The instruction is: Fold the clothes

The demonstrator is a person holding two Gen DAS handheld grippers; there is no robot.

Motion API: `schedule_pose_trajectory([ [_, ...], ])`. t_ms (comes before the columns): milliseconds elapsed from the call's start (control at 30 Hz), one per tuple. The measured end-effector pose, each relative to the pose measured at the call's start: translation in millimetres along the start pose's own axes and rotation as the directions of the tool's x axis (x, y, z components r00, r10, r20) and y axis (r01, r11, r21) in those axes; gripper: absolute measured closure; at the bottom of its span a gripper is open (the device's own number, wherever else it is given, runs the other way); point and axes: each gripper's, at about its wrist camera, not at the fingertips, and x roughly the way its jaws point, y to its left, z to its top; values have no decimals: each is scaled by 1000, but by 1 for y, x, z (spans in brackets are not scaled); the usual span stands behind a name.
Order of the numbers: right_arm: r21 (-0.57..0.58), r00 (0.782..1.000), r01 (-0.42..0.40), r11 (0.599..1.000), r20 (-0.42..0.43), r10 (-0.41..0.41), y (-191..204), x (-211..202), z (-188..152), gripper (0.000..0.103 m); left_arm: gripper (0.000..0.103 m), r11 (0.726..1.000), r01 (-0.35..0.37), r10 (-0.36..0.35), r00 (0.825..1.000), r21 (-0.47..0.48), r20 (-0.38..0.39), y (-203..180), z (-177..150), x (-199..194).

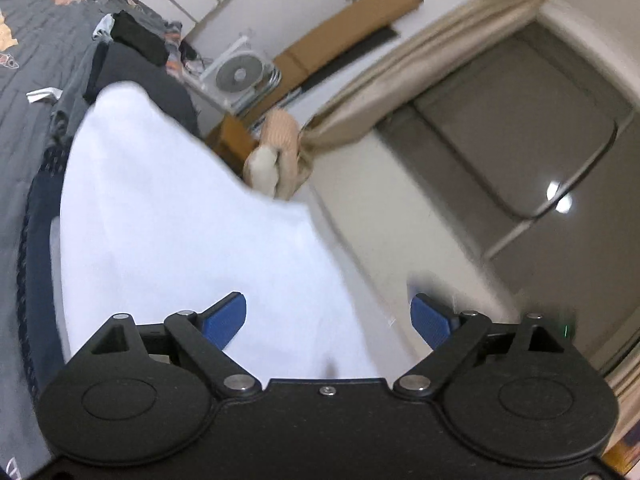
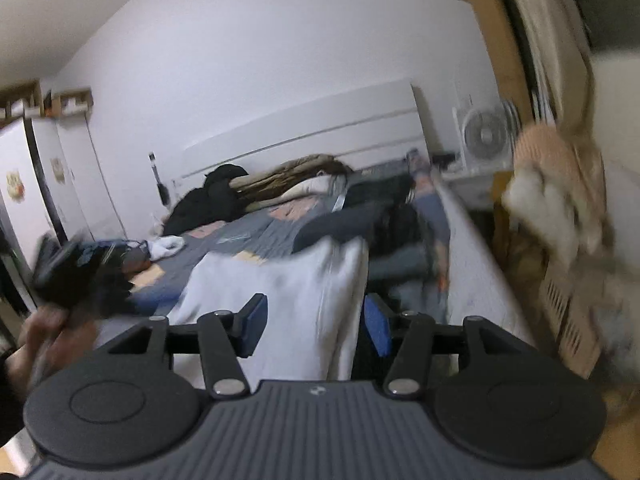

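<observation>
A white garment (image 1: 180, 220) spreads across the left wrist view, over the bed's edge. My left gripper (image 1: 327, 320) is open, its blue pads (image 1: 224, 320) far apart, and the cloth lies loose between them. In the right wrist view a bunched fold of the white garment (image 2: 312, 300) fills the narrower gap between the blue pads (image 2: 378, 328) of my right gripper (image 2: 316, 328) and touches both. The left gripper (image 2: 64, 272) shows blurred at the left, held by a hand (image 2: 40, 336).
A bed with a grey quilt (image 1: 24, 80) holds dark clothes (image 1: 140, 40), a black heap (image 2: 212, 200) and pillows (image 2: 288, 184) by a white headboard (image 2: 304, 136). A white fan (image 2: 484, 136), a tied beige curtain (image 1: 400, 80) and a dark window (image 1: 520, 140) stand beyond the bed.
</observation>
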Motion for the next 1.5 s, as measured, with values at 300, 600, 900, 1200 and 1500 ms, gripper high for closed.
schedule_pose_trajectory([
  [300,-43,987,37,998,-152,-43,6,140,29,53,14,1000,-1,1,1000,19,-17,4,-7,4],
  [600,112,979,54,992,-203,-30,-12,171,18,91,14,999,27,-27,1000,19,-3,10,-13,4],
  [900,318,983,23,948,-180,36,-44,174,12,91,14,997,80,-80,997,6,0,2,-3,-6],
  [1200,237,990,-113,965,-51,128,-17,91,20,85,12,989,116,-123,990,-96,-69,26,57,45],
  [1500,246,956,-132,960,-223,189,-10,130,-7,78,15,996,-33,34,999,-83,3,42,84,47],
])
